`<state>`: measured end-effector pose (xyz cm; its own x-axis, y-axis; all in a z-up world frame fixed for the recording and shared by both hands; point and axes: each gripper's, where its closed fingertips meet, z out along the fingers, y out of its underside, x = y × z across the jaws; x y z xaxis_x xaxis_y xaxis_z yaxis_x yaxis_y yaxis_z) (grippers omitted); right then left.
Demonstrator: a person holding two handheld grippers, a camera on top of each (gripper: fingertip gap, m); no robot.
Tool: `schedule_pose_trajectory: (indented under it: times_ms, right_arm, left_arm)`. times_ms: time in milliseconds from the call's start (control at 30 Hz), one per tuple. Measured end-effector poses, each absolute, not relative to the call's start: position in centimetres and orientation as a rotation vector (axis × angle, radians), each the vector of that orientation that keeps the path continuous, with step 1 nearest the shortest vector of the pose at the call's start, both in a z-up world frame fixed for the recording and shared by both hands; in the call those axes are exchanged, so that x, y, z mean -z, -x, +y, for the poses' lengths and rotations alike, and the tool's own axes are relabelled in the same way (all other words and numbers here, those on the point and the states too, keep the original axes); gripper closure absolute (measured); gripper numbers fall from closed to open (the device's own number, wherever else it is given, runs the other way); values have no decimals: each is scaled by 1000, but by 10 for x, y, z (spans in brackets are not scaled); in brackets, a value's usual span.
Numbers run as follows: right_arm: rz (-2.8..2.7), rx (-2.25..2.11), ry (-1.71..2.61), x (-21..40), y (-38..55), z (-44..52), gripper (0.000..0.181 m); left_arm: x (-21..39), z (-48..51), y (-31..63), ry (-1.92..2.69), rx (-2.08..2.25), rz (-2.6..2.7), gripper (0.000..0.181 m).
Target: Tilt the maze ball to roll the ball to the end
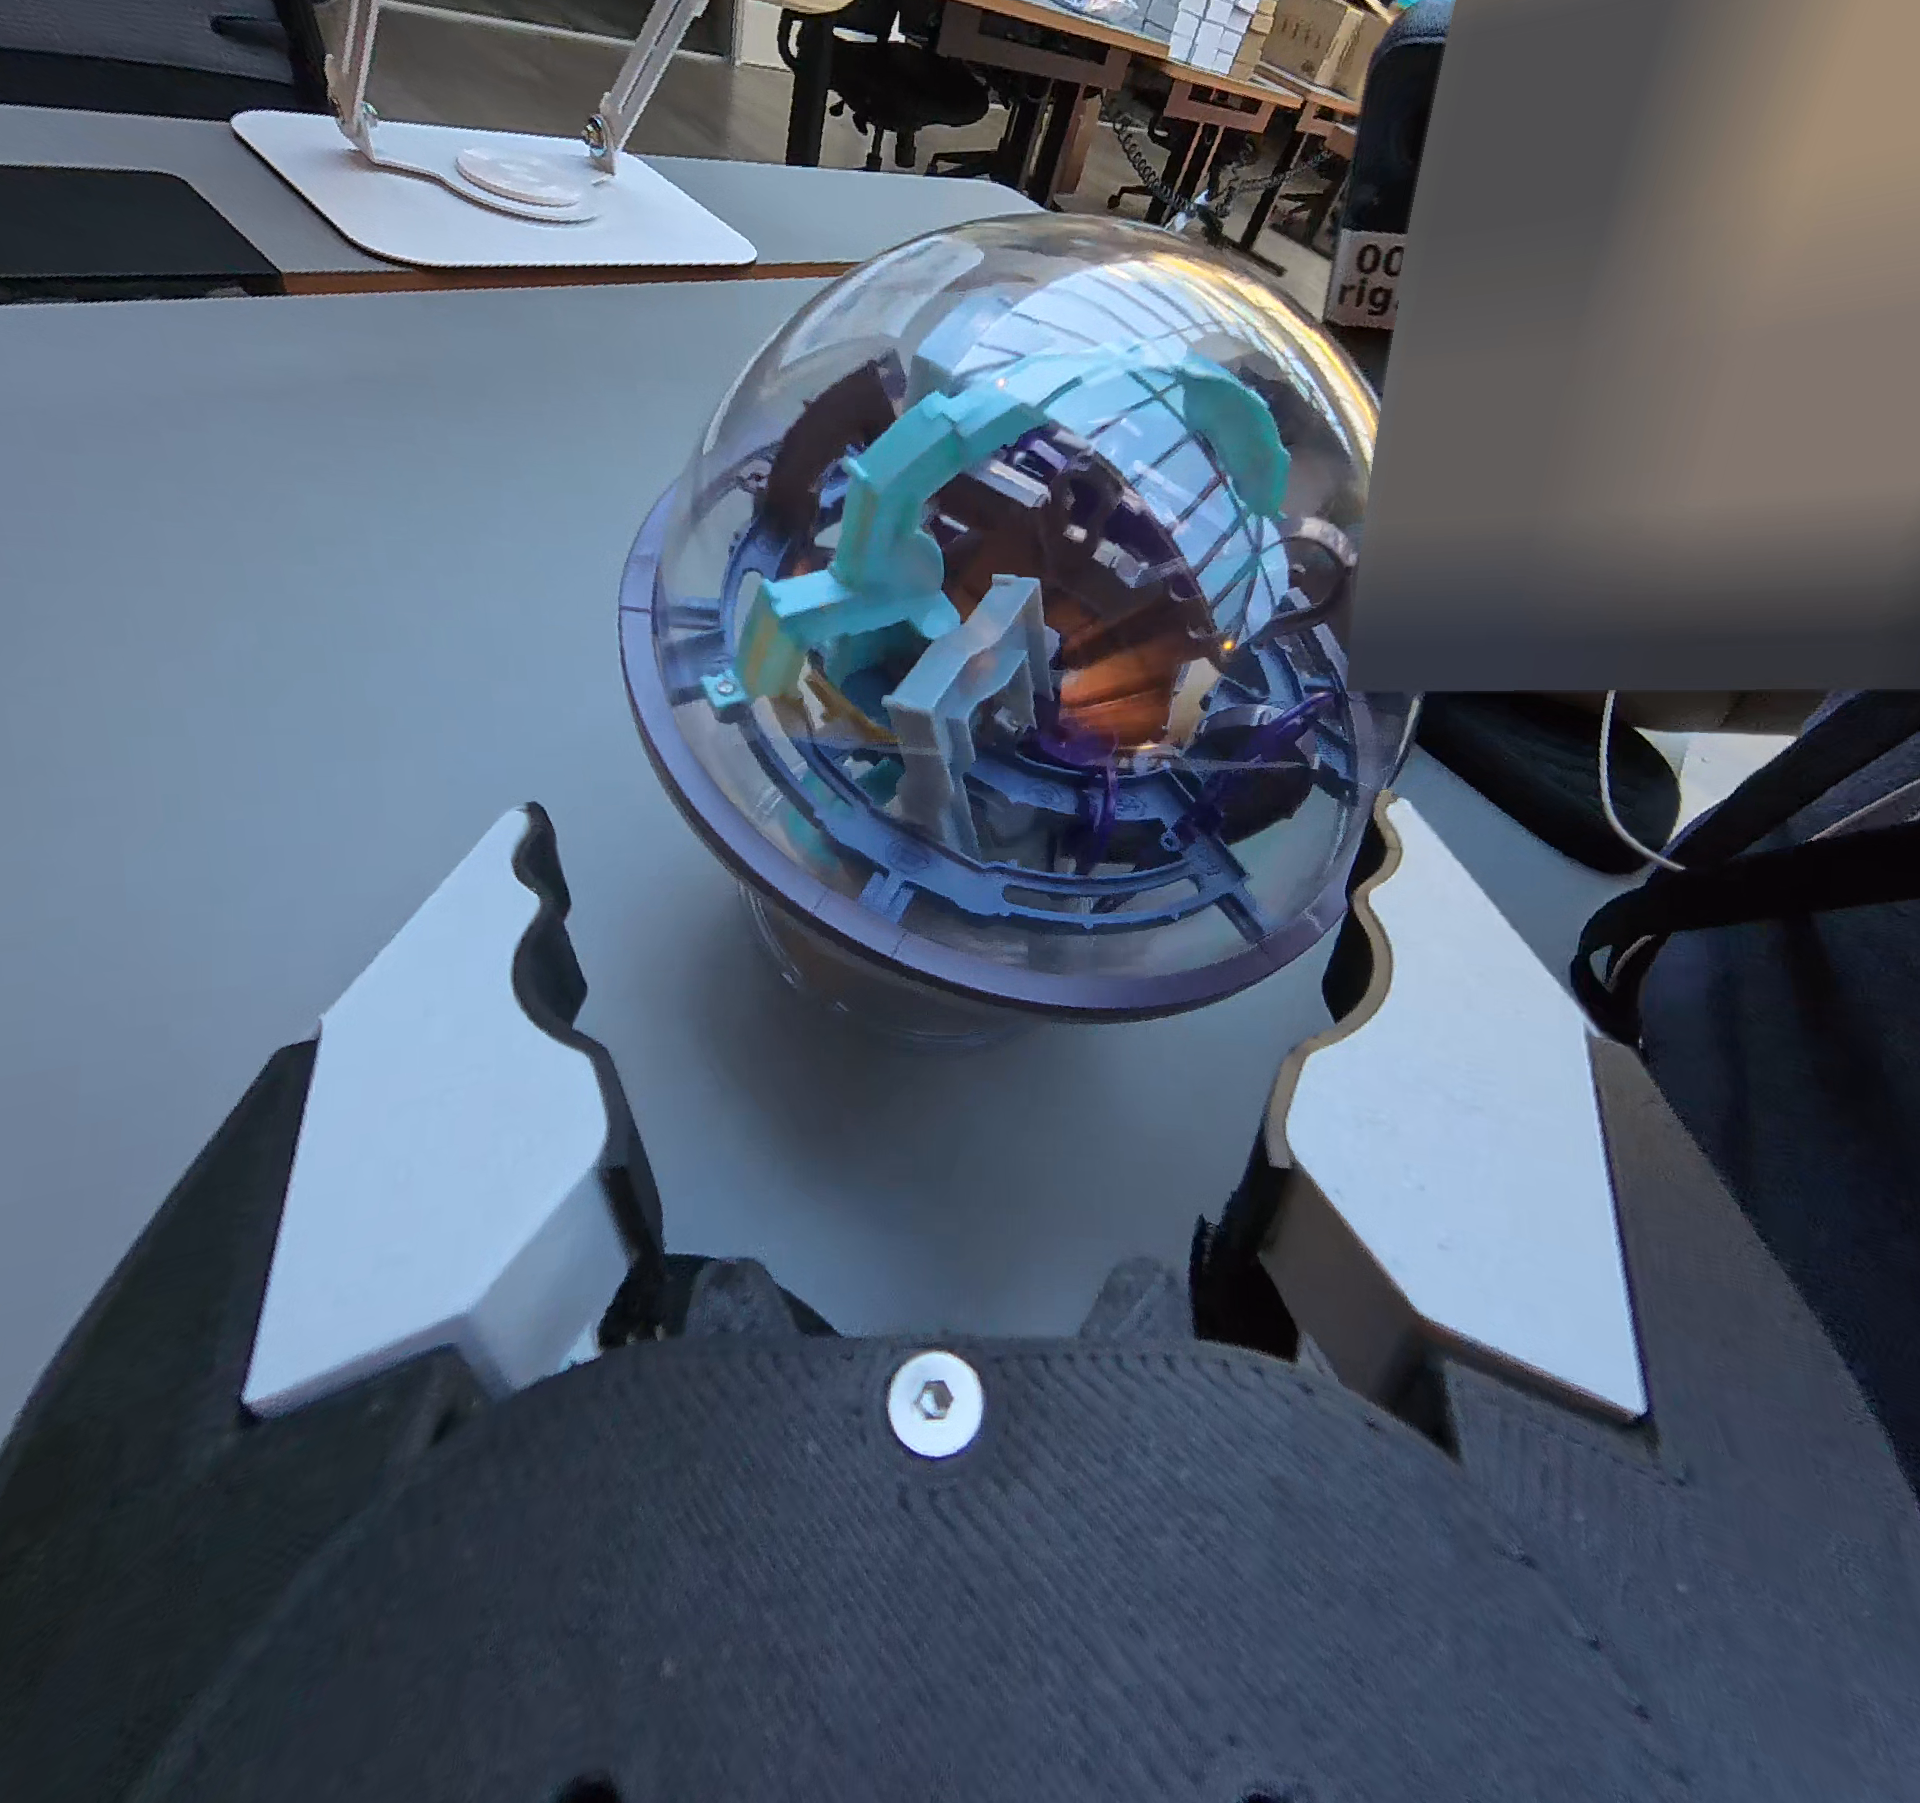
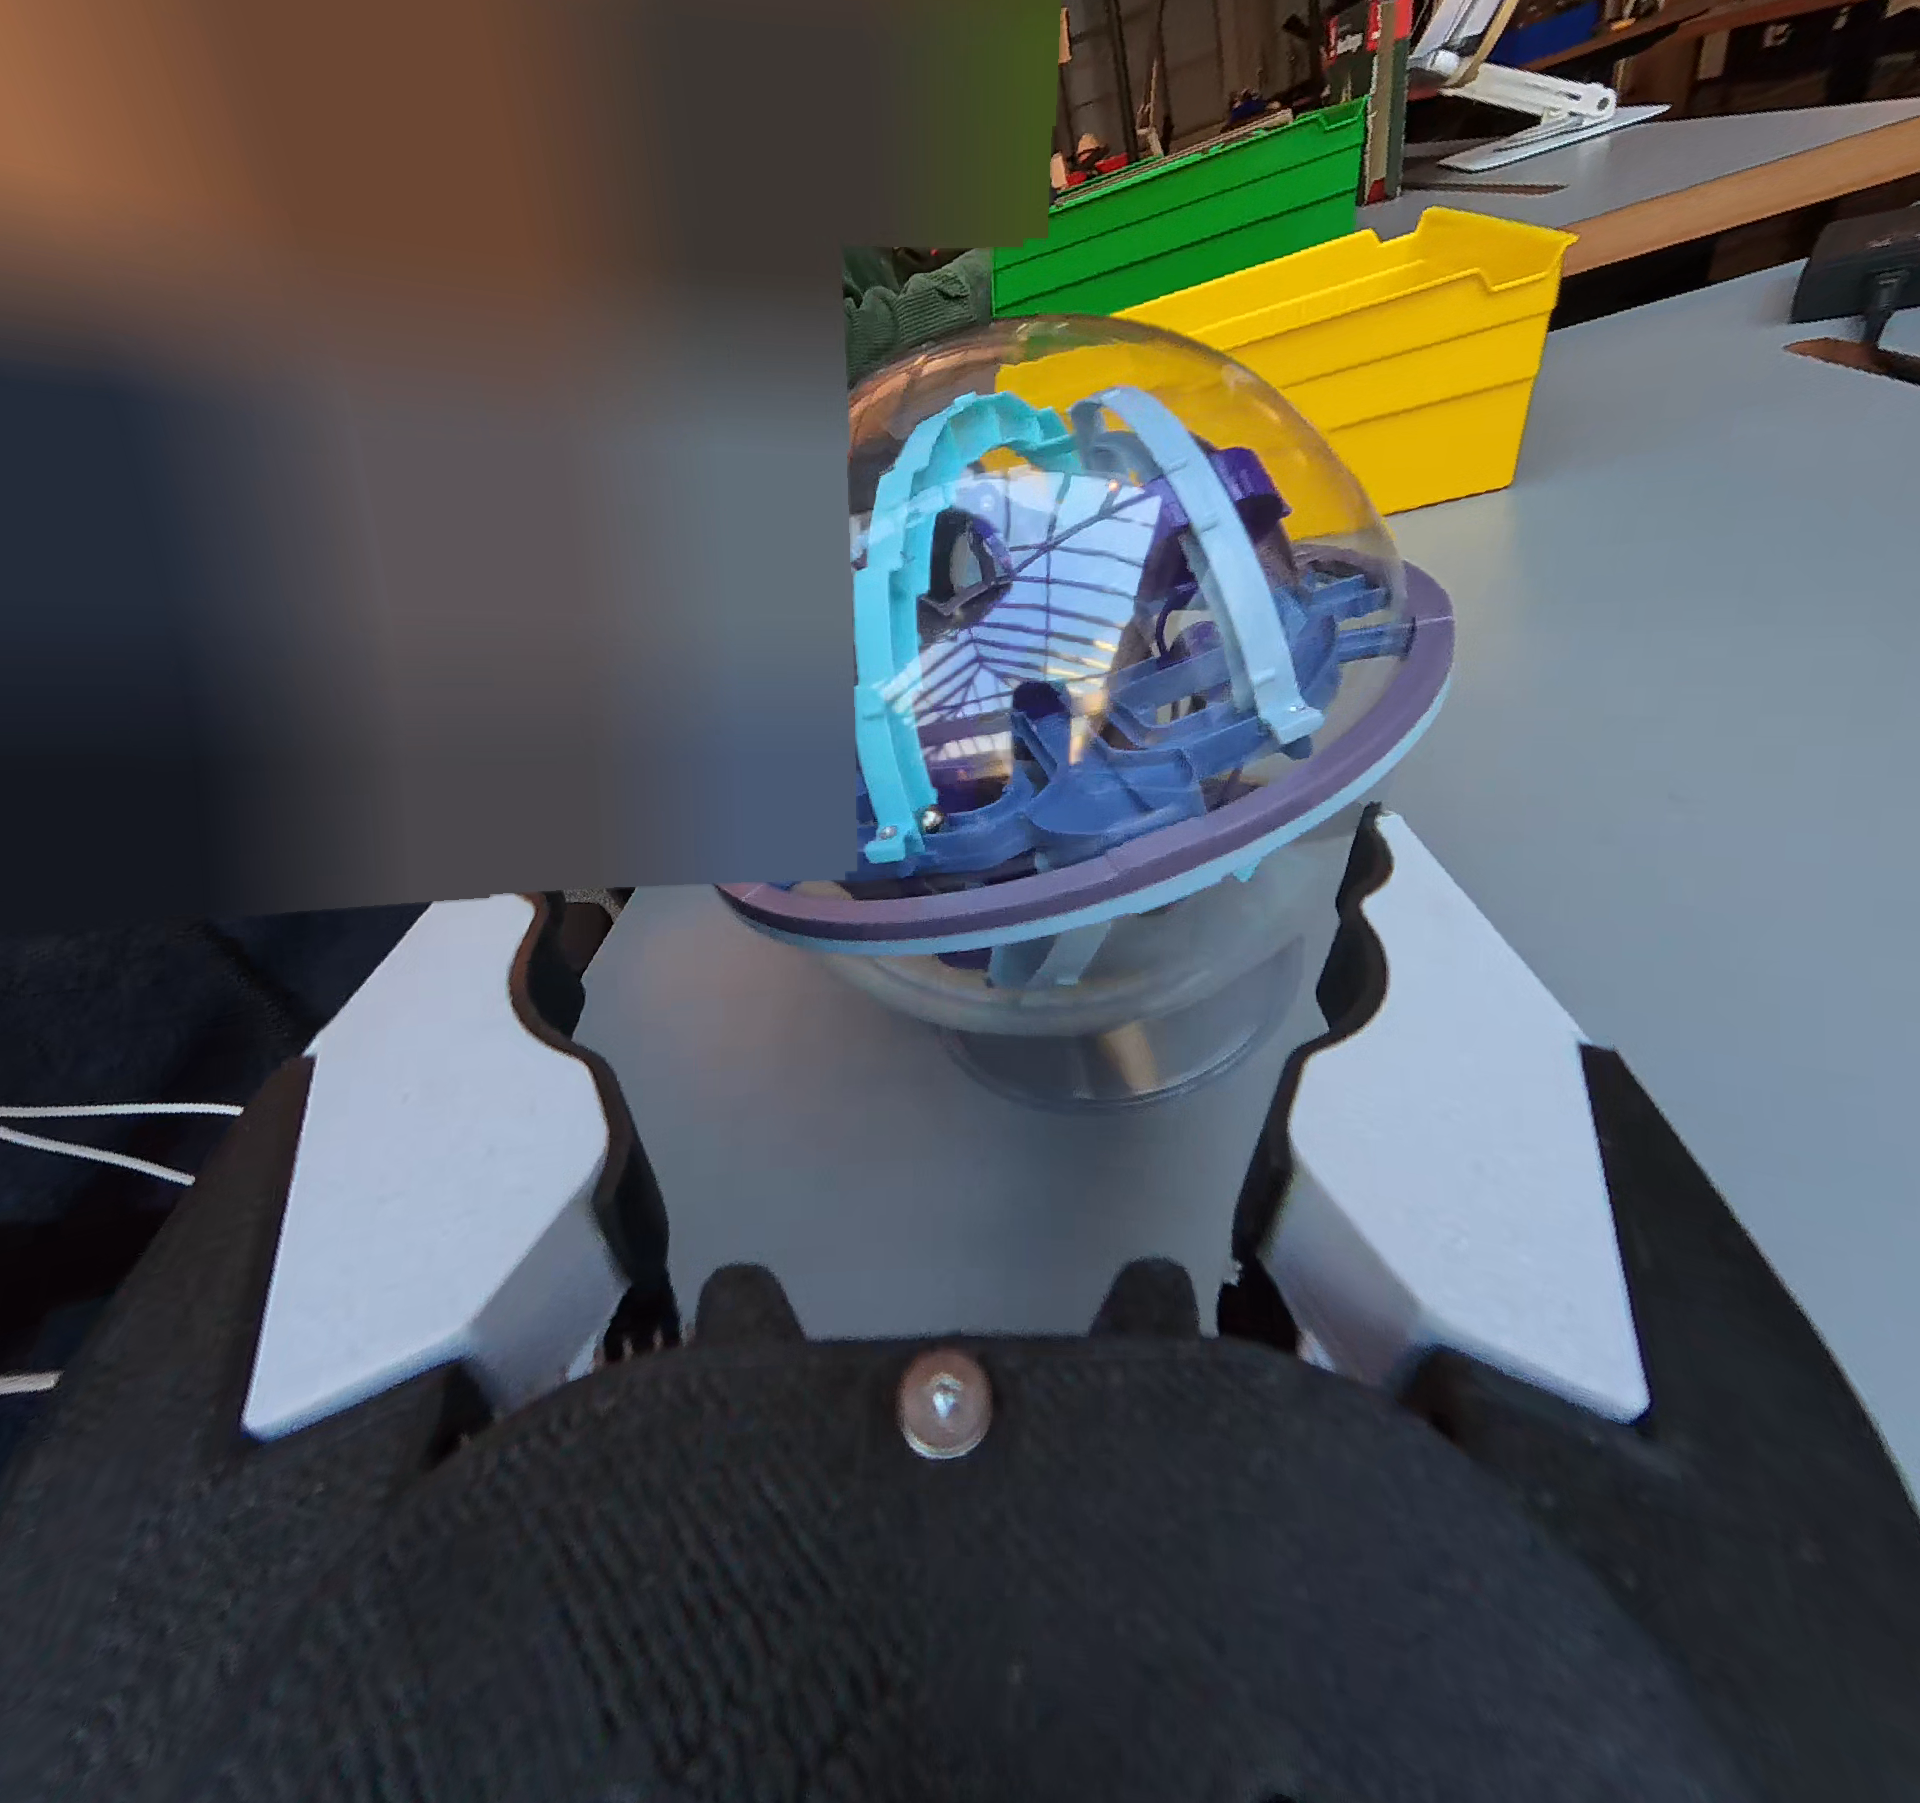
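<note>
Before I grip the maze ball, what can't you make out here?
- Maze ball, left wrist view: right edge behind a blur patch.
- Maze ball, right wrist view: left half behind a blur patch.
- End of the track: not identifiable in either view.
- Each gripper: absent from the other's view.

A mosaic patch is covering the left part of the maze ball [image 2: 1132,631] in the right wrist view and is cutting off its right edge in the left wrist view, so the tracks there are not showing. The small steel ball [image 2: 932,819] is sitting right at the patch border on a blue track, and its path onward is lying hidden; in the left wrist view it is not readable at all. The clear stand [image 2: 1112,1047] under the sphere is lying mostly hidden behind the purple rim, and whether either gripper's fingers are touching the sphere is not resolving.
</note>
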<state>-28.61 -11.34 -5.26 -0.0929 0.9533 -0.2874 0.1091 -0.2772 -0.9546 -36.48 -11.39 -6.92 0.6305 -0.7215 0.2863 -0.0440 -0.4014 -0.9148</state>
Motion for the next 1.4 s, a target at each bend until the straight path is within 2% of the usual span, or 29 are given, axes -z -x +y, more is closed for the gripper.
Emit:
schedule_pose_trajectory:
  times_ms: [167, 533, 1100, 1267, 1400]
  right_arm:
    - [-1198, -1449, 1433, 50, 281, -113, 38]
    - [-1288, -1641, 1356, 44, 304, -91, 37]
    - [-1214, -1516, 1419, 49, 275, -105, 43]
    - [-1237, -1442, 1365, 45, 278, -86, 38]
    - [-1333, -1476, 1326, 47, 288, -83, 33]
  left_arm:
    - [66, -121, 367, 1842, 897, 589, 42]
    - [84, -121, 351, 1925, 796, 427, 30]
    - [75, -115, 388, 1875, 851, 359, 43]
    - [59, -122, 377, 1786, 866, 385, 36]
    - [71, -122, 362, 1839, 783, 453, 30]
